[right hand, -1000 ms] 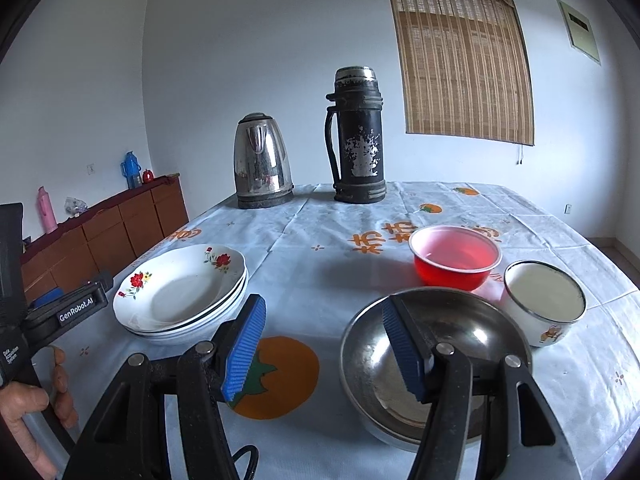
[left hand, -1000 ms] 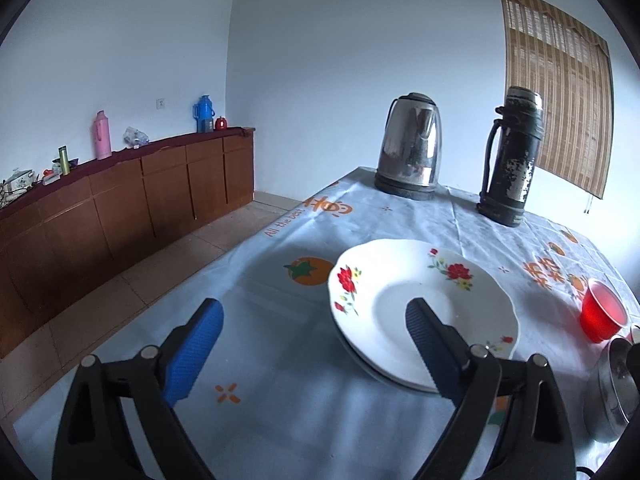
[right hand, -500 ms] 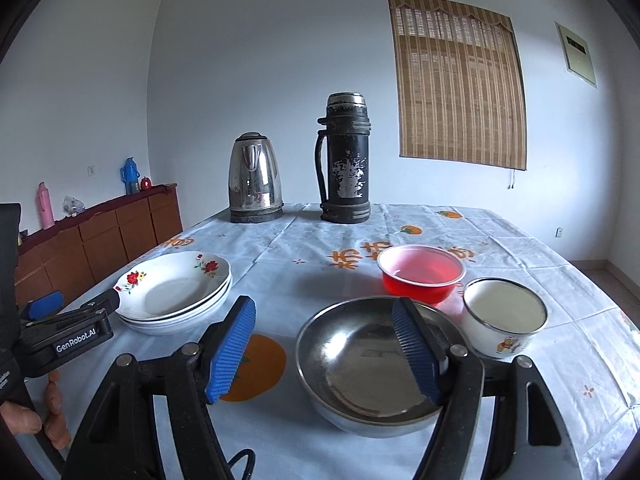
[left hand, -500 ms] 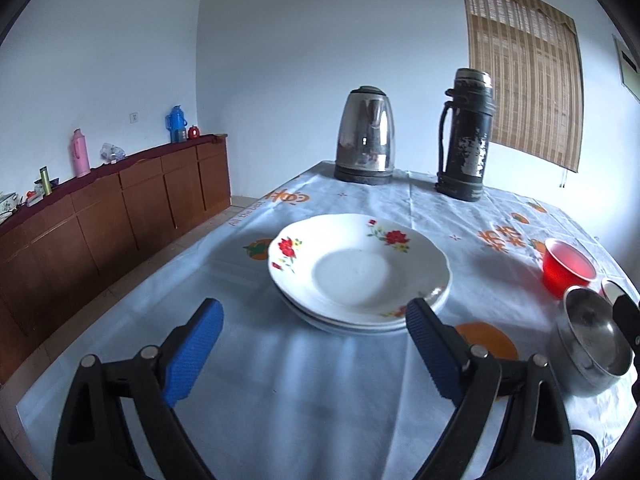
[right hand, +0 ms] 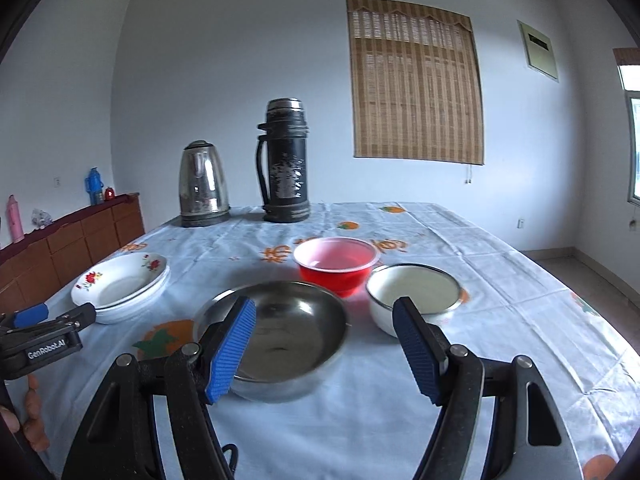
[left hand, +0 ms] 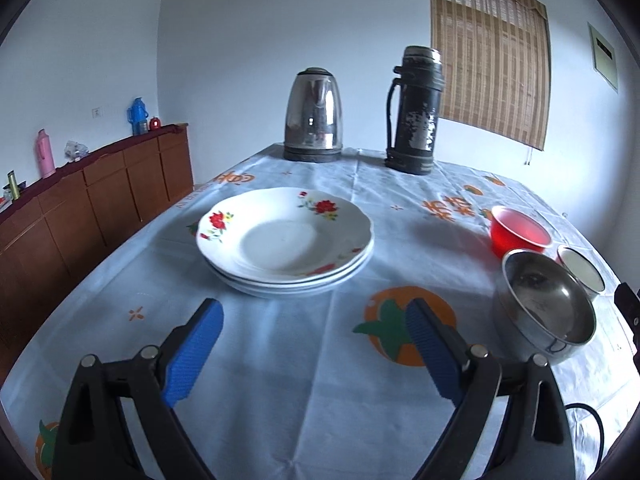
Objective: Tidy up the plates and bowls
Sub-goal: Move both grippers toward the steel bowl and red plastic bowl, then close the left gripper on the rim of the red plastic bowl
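A stack of white plates (left hand: 286,240) with red flowers sits left of centre on the table, just beyond my left gripper (left hand: 314,312), which is open and holds nothing. To the right stand a steel bowl (left hand: 548,312), a red plastic bowl (left hand: 520,232) and a white enamel bowl (left hand: 580,272). In the right wrist view my right gripper (right hand: 325,308) is open just behind the steel bowl (right hand: 280,328). Its left finger overlaps the bowl's near rim in the picture, and the pads press on nothing. The red bowl (right hand: 336,264) and white bowl (right hand: 414,292) stand behind, the plates (right hand: 120,284) far left.
A steel kettle (left hand: 314,116) and a dark thermos (left hand: 416,112) stand at the table's far end. A wooden sideboard (left hand: 100,200) runs along the left wall. The table (left hand: 280,400) wears a pale blue printed cloth. A hand (right hand: 32,412) holds the left gripper (right hand: 52,320).
Both grippers have drawn back from the dishes. The left view swung right, bringing the plates to centre. The right gripper's jaws widened a little and shifted right, off the steel bowl's inside.
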### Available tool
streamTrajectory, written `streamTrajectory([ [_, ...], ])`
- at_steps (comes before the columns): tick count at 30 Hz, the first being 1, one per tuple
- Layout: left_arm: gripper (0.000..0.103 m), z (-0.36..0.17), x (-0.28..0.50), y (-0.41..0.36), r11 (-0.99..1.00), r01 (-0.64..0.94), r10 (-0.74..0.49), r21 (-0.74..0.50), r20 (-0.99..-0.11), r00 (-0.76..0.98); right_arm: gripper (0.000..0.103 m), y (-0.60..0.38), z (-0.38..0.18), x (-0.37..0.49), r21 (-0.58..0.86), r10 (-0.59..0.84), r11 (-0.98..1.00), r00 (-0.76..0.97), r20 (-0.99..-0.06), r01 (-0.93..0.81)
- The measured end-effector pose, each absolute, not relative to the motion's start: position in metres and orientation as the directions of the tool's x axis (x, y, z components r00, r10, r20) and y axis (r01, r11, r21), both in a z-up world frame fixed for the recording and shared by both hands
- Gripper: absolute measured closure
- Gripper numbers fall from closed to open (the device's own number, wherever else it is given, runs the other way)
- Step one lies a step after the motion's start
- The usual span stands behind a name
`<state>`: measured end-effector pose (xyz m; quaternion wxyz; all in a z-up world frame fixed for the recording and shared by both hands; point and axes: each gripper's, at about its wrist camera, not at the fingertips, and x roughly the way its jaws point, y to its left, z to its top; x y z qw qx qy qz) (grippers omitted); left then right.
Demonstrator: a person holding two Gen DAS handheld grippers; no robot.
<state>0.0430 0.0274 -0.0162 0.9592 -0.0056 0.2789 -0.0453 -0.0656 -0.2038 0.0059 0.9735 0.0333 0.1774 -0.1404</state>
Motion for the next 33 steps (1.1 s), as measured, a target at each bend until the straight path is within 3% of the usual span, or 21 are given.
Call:
streamTrajectory([
  [14, 0.010, -0.017, 0.031, -0.016, 0.981, 0.194, -0.173, -0.020, -0.555, 0.814, 0.030, -0.257, 0.007, -0.094, 0.022, -0.345, 0.925, 0.865, -0.363, 0.378],
  [19, 0.020, -0.017, 0.028, -0.035, 0.967, 0.255, -0.215, -0.008, -0.564, 0.797, 0.031, -0.277, 0.006, -0.097, 0.037, -0.365, 0.912, 0.848, -0.385, 0.409],
  [22, 0.021, -0.015, 0.025, -0.048, 0.954, 0.299, -0.251, -0.010, -0.570, 0.782, 0.031, -0.288, 0.005, -0.099, 0.047, -0.372, 0.906, 0.842, -0.391, 0.422],
  [29, 0.021, 0.016, 0.040, -0.066, 0.931, 0.363, -0.315, -0.027, -0.561, 0.766, 0.031, -0.307, 0.018, -0.091, 0.057, -0.354, 0.911, 0.846, -0.400, 0.408],
  [33, 0.021, 0.034, 0.070, -0.074, 0.923, 0.377, -0.341, -0.074, -0.607, 0.717, 0.031, -0.319, 0.035, -0.068, 0.070, -0.312, 0.926, 0.855, -0.415, 0.372],
])
